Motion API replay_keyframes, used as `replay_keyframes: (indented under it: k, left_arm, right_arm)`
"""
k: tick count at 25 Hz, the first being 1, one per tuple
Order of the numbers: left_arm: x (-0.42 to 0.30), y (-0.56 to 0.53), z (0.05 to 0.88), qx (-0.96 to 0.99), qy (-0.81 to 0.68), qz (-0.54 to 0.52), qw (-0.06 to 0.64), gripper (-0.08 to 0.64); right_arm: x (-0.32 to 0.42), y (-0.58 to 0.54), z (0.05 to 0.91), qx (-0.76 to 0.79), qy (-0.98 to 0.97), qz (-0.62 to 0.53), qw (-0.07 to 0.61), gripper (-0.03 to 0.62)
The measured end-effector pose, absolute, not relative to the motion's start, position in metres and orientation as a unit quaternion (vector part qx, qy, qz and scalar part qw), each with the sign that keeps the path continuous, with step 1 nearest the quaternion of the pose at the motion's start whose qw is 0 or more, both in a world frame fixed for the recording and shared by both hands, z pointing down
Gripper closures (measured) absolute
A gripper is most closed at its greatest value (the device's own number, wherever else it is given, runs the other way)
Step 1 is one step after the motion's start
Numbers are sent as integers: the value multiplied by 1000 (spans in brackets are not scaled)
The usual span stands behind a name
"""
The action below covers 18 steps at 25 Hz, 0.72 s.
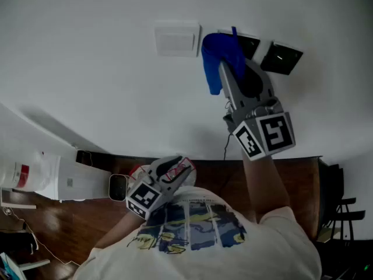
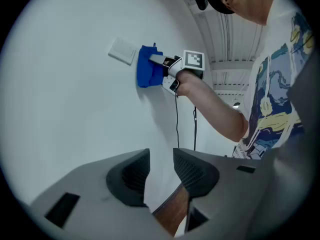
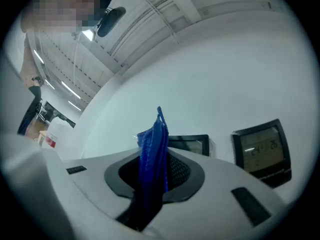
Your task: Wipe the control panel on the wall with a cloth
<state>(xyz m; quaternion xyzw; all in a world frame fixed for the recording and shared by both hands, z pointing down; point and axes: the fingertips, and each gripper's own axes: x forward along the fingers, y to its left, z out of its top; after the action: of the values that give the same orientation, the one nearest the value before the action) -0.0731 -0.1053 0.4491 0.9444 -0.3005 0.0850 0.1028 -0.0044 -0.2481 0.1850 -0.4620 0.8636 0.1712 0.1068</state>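
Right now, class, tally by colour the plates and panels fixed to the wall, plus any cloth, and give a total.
White wall plate: 1
Dark panels: 2
Blue cloth: 1
Total: 4

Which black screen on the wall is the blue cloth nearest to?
The left black screen, partly hidden behind the blue cloth. The right screen sits apart, fully showing.

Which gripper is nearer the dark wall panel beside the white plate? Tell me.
Right. The right gripper is up at the dark panel, blue cloth clamped in its jaws; the left gripper hangs low by the person's chest, open, empty.
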Motion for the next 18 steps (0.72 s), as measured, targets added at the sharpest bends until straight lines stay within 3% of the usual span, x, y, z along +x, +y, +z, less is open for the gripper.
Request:
replay_keyframes:
  k: [18]
  left_arm:
    - [-53,-103,452,949,-286,92,92,436]
  right_arm:
    - [76,-255,182,-534,819,188,95,497]
